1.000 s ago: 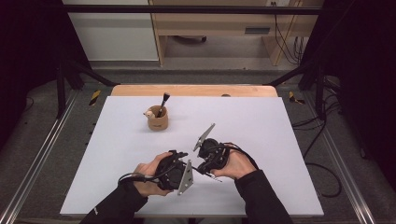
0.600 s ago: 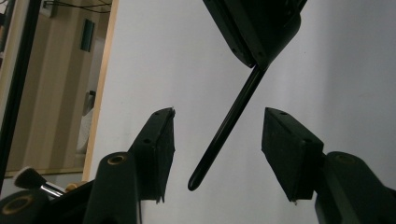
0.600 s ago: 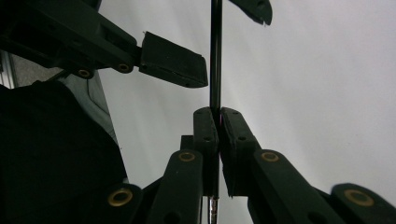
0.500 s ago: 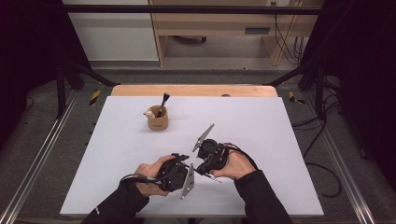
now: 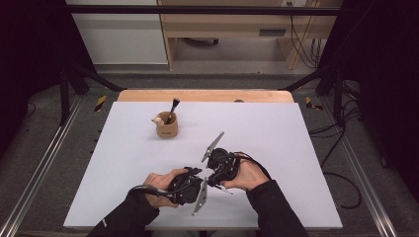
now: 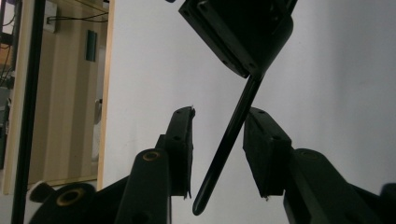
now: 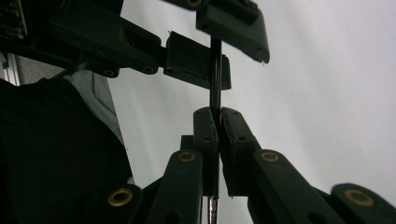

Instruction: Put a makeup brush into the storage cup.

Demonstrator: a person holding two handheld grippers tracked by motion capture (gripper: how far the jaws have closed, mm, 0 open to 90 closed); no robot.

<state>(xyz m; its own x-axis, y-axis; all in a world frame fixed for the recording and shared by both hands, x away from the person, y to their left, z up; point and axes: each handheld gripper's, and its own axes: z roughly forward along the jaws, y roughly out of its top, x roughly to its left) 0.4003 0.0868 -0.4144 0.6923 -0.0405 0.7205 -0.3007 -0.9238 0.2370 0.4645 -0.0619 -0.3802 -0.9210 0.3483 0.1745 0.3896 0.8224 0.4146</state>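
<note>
My left fingers (image 6: 180, 140) have eased a little closer to my right over the last second. They stand wide open with a thin black stick (image 6: 229, 140) passing between them, touching neither. My right fingers (image 7: 205, 130) are clamped tight on that stick, low over the near middle of the white desk (image 5: 276, 128). This looks like a hand-over about to close. Well apart, toward the far left, a small brown cup (image 5: 167, 129) holds a brush (image 5: 173, 106). Nothing stands in the way.
</note>
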